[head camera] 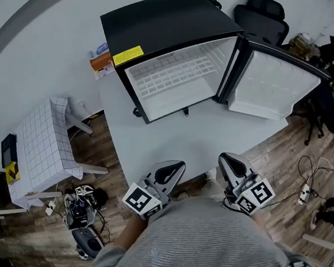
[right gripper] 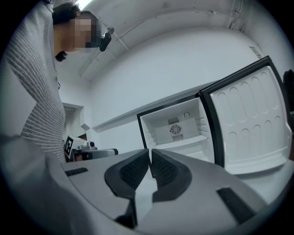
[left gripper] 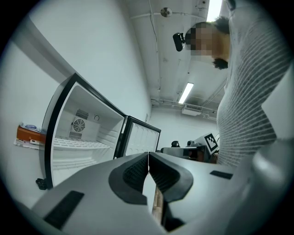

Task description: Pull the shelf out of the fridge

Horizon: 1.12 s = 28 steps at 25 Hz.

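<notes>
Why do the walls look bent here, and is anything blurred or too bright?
Head view: the wide lens bows the wall into an arc; fridge and shelf are sharp, evenly lit. Left gripper view: dark round border; the ceiling lamp glares white. Right gripper view: same border; the fridge door bulges.

A plain white wall stands behind a pale grey table. The floor is dark wood planks, and cables trail over it at right. A small table under a checked cloth stands at left, a black office chair (partly hidden) at top right. A strip light glows on the ceiling.
</notes>
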Motion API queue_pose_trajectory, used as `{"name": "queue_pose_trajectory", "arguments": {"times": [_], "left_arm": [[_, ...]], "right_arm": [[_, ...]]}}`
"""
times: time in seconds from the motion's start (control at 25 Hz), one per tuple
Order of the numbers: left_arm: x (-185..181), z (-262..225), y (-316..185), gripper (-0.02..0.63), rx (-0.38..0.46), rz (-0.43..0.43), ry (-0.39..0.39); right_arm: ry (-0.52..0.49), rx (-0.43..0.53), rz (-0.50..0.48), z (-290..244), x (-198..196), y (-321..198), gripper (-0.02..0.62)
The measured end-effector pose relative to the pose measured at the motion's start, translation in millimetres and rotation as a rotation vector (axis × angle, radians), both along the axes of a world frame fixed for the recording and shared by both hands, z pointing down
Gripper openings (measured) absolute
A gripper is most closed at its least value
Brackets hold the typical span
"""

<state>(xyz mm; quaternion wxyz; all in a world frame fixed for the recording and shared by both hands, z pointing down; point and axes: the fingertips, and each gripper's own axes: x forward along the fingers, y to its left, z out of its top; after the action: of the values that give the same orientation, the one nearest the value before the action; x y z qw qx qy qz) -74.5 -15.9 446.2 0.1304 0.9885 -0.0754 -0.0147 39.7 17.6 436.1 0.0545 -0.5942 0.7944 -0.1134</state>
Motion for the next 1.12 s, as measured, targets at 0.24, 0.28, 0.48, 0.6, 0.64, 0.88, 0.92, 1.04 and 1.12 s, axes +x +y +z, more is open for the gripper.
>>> {"name": "queue_pose_trajectory", "arguments": {"times": [0.24,0.28,0.48,0.6,0.64,0.88,0.92,1.04,1.12], "left_arm": [[39.5,-16.0,-24.3,0.012,0.035,-0.044,0.03],[46.7,-16.2,-29.1,0.012,0.032,-0.058,0.027],[80.9,-21.2,-46.0,0.012,0.031,-0.14,0.014],[97.0,-21.7,-52.1,0.012,0.03,-0.186,0.008],[101.9,-20.9,-53.9,0.012,0.029,-0.199,0.002],[131.2,-31.8,-67.5,0.012,0.056,-0.294,0.004],[135.6,-32.2,-69.1,0.012,0.057,-0.308,0.0],[148.1,-34.1,-72.9,0.012,0.069,-0.347,-0.006],[156.4,-35.3,-74.7,0.012,0.083,-0.36,-0.006]], "right_arm": [[0.002,-0.009,-0.067,1.0,33.5,-31.7,0.014],[0.002,-0.012,-0.077,0.9,41.2,-37.2,0.014],[-0.003,-0.009,-0.15,-4.3,77.7,-61.7,0.014],[0.017,0.002,-0.204,-8.5,93.0,-73.8,0.014],[0.028,0.01,-0.222,-10.9,96.8,-77.9,0.014],[0.045,0.055,-0.339,-23.1,117.0,-101.9,0.014],[0.046,0.057,-0.356,-23.8,120.4,-104.5,0.014],[0.043,0.051,-0.405,-22.2,129.8,-110.2,0.014],[0.047,0.046,-0.426,-20.0,136.1,-113.6,0.014]]}}
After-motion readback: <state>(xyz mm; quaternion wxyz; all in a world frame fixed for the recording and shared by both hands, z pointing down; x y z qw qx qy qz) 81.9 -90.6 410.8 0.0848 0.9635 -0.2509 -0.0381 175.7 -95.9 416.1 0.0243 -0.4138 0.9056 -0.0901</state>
